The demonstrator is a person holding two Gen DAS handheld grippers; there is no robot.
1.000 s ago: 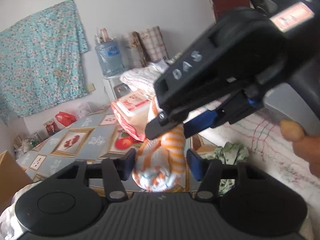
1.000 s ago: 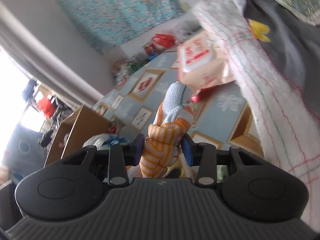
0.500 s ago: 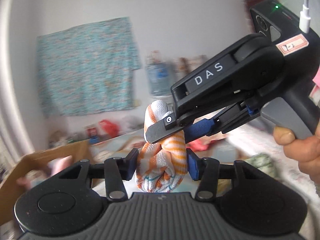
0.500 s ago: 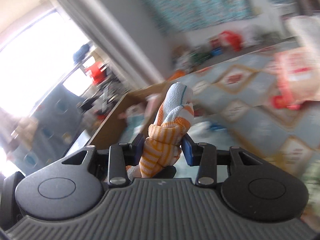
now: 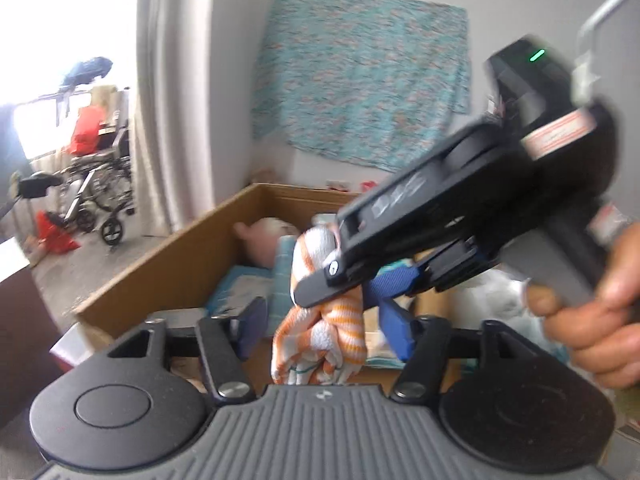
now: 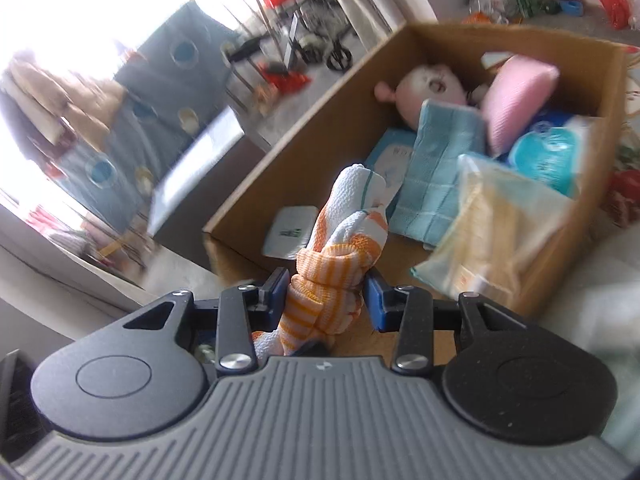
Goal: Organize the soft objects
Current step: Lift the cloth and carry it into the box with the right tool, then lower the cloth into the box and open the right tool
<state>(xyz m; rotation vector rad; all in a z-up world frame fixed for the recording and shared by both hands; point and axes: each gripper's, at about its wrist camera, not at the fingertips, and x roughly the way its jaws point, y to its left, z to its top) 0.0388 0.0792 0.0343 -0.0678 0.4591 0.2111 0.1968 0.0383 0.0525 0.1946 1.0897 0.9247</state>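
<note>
Right wrist view: right gripper [image 6: 326, 298] clamped on rolled orange-and-white striped cloth [image 6: 340, 256], above near end of open brown cardboard box [image 6: 304, 152].
Left gripper [image 5: 320, 330] just opened wider, pads clear of same cloth [image 5: 320, 336] hanging between them, so only one grip now. Risks: thin pinch near bundle's lower part, loose white top flopping; could unroll or slip out mid-carry. Early release likely drops it on box's near wall or outside. Box crowded: pink plush doll [image 6: 424, 88], folded light-blue towel [image 6: 436, 168], pale yellow plastic packet [image 6: 500, 224]; only near-left floor bare.
</note>
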